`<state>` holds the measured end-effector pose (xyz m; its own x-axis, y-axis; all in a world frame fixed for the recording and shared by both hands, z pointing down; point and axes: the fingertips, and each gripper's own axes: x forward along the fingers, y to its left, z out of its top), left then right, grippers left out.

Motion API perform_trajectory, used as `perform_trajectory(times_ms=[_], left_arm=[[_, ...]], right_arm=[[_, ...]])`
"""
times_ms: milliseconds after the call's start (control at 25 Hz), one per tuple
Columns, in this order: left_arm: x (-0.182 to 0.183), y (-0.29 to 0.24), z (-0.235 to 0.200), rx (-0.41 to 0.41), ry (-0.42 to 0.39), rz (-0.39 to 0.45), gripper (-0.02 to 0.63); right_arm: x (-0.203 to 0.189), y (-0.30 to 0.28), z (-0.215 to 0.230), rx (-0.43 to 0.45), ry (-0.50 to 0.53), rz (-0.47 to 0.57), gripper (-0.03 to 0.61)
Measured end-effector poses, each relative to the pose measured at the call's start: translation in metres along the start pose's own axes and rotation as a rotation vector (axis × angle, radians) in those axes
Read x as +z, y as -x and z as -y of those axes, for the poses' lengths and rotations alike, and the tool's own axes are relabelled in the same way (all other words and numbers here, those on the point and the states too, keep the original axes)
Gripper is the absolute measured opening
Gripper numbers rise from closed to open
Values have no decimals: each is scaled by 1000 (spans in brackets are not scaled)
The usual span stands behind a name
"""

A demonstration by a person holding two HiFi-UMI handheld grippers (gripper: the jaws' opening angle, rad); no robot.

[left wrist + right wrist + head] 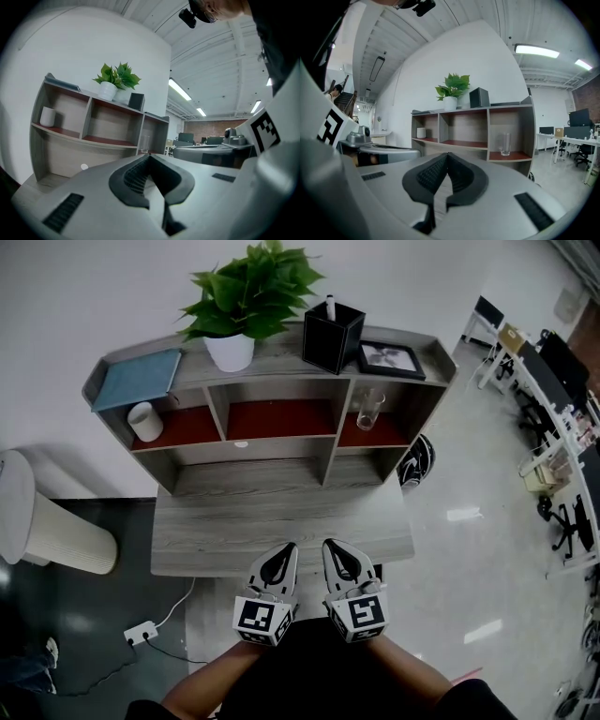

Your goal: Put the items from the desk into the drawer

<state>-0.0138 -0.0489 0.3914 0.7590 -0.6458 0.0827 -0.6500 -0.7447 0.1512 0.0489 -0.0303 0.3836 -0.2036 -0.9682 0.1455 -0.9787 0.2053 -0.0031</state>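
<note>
Left gripper (287, 549) and right gripper (332, 547), ribbed black pads (432, 176) pressed together on nothing, overlap the front edge of the grey wood-grain desk (234, 531).

grey grippers (291, 547) (329, 544) — black-and-white marker cubes (262, 618)

Grey desk (281, 532) with shelf unit (272, 452)

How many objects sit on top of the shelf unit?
4: a blue book at the left end, a potted plant left of centre, a black pen holder right of centre, a framed picture at the right end. The plant may hide something.
</note>
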Motion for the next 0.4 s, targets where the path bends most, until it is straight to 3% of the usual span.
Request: perform_trajectory(times_ms=[400], left_arm=[[-7,-3,5,-38,17,-11,12]], right_arm=[[-3,11,17,-75,2,-15,18]])
